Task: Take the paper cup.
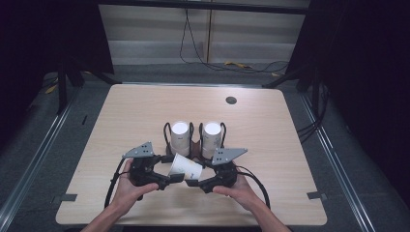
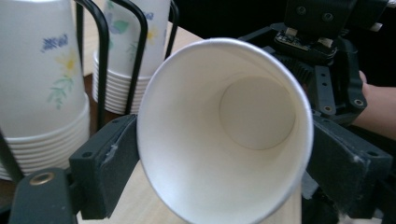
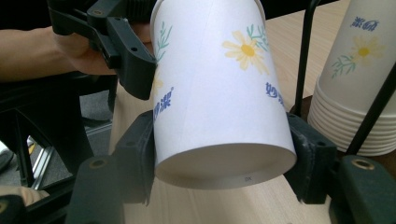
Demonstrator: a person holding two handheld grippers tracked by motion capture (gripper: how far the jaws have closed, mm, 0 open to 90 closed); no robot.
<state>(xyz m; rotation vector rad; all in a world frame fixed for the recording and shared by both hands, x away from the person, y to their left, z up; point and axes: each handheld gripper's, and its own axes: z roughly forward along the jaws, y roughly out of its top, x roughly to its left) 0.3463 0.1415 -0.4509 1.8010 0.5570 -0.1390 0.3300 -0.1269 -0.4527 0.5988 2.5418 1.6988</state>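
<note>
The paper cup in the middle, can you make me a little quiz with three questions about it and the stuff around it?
1. True or false: the paper cup is lying sideways, held between the left gripper and the right gripper.
2. Which end of the cup does the left gripper hold? A) the open rim B) the closed bottom C) neither
3. Fill in: behind the held cup, two stacks of cups stand upside down in a black wire ____.

Key:
1. True: each gripper's jaws press on it from both sides.
2. A: the left gripper view looks into the cup's open mouth, and the right gripper view faces its bottom.
3. holder
</note>
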